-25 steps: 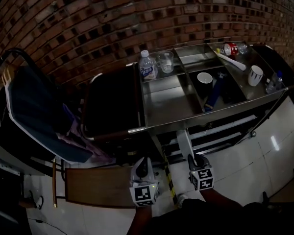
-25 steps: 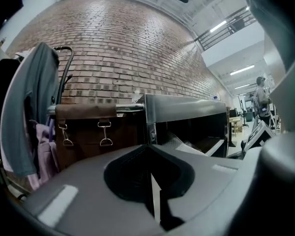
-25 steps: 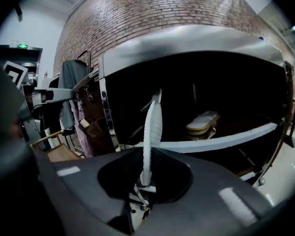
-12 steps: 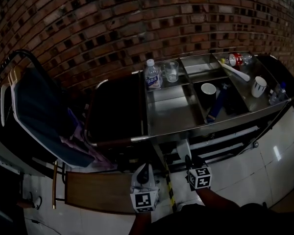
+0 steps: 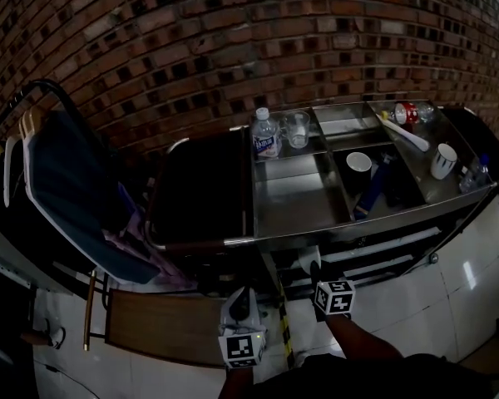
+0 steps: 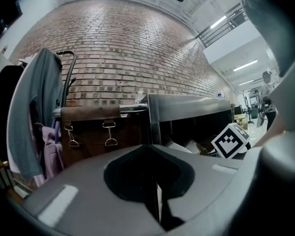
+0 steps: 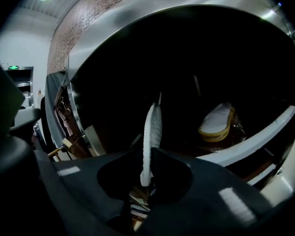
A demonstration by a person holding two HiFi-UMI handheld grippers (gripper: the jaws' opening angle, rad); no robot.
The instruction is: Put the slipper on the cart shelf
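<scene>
right gripper [image 7: 146,176] is clenched on the slipper [image 7: 150,132], gripping it edge-on near one end so the white sole stands upright and pokes out ahead of the jaws, aimed into the dark space under the cart [image 5: 293,210] top. from the head view the slipper sits low at the cart's front, just below the steel top, not yet inside. so, by the look of it, this is the carry-in step: lifted and lined up, placement not done. deeper inside the cart a second slipper [image 7: 217,122] already lies flat on the cart shelf [image 7: 187,146], behind the pale rail [image 7: 258,139] at the cart's front. the next move looks like a push further in past that rail, a roll of the wrist to bring the sole flat, then a release beside its mate, with care not to clip the cart's top edge. left gripper [image 6: 155,181] hangs out in front of the cart, to the left of the right gripper, jaws pressed together on nothing. writing now: the upright water bottle [image 5: 267,135] on the cart top wears a blue label, and a bottle [image 5: 412,113] lying on its side shows a red one, both too small to read; the grippers' cubes carry only square black-and-white markers; a green sign [image 7: 12,67] glows far off the cart's left end, illegible.
</scene>
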